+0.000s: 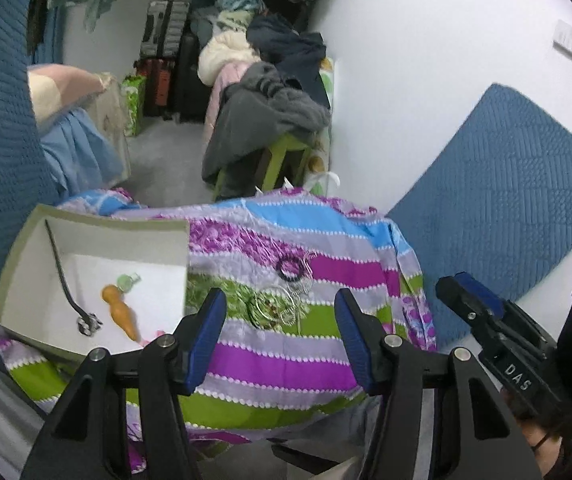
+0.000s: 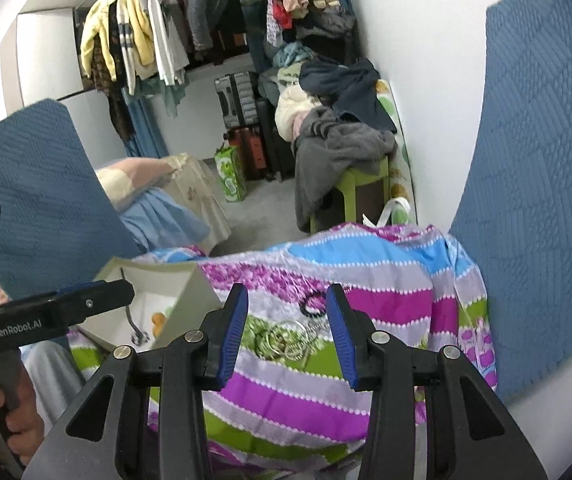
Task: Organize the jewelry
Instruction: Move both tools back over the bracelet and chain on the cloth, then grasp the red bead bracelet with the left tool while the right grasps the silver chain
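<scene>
A heap of silver bangles and chains (image 1: pixel 275 306) lies on the striped cloth (image 1: pixel 286 360), with a black beaded bracelet (image 1: pixel 289 269) just behind it. An open white box (image 1: pixel 17 276) at the left holds a black strap with a metal end (image 1: pixel 65 280), an orange carrot-shaped piece (image 1: pixel 121 312) and a pale green piece (image 1: pixel 127 282). My left gripper (image 1: pixel 279 312) is open and empty, just short of the heap. My right gripper (image 2: pixel 288 316) is open and empty, with the heap (image 2: pixel 286 340) and black bracelet (image 2: pixel 313 306) between its fingers. The box (image 2: pixel 189 304) also shows in the right wrist view.
Blue quilted cushions (image 1: pixel 498 208) stand on both sides of the cloth. Behind are a green stool piled with clothes (image 2: pixel 342 140), suitcases (image 2: pixel 241 100), a green bag (image 2: pixel 229 172) and a hanging clothes rail (image 2: pixel 137 32). The right gripper's body (image 1: pixel 502 340) is close at the right.
</scene>
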Tool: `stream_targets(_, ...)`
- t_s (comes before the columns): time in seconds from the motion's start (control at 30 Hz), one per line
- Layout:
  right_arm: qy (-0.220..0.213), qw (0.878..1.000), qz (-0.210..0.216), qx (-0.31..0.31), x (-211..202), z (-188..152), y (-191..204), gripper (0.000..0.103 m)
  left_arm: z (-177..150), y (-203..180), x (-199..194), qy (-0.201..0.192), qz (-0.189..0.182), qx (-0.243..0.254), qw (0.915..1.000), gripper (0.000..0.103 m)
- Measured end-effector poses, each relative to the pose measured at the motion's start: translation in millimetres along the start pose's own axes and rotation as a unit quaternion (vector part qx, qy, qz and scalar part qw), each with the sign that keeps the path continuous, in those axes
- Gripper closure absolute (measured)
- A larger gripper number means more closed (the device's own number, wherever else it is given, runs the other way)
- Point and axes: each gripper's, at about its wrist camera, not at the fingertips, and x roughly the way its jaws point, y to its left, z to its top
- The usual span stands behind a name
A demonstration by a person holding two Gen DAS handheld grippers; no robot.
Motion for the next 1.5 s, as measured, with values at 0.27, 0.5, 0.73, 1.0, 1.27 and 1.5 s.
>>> stream_targets(0.27, 0.03, 1.0, -0.01, 0.001, 33, -33, -16, 0.065, -20, -6, 39, 0.028, -0.005, 0.005, 0.9996, 0.048)
stream_targets(0.5, 0.058, 0.998, -0.007, 0.01, 68, -47, -32, 0.065, -30, 2, 77, 0.059, -0.011, -0.014, 0.9981, 0.051)
stream_targets(0.73, 0.076, 0.996, 0.021, 0.038, 109, -49, -51, 0.065, -38, 2, 117, 0.09, -0.007, -0.02, 0.9957, 0.06)
stream_targets(1.0, 0.103, 0.993, 0.047, 0.022, 147, -47, -57, 0.065, -50, 2, 161, 0.114, 0.024, -0.012, 0.9931, 0.066)
stream_targets(1.27, 0.133, 0.99, 0.051, -0.001, 177, -49, -59, 0.065, -51, 15, 195, 0.114, 0.068, -0.018, 0.9909, 0.073)
stream_targets(1.5, 0.161, 0.985, 0.056, 0.021, 194, -55, -71, 0.065, -44, 19, 218, 0.118, 0.102, -0.007, 0.9878, 0.08)
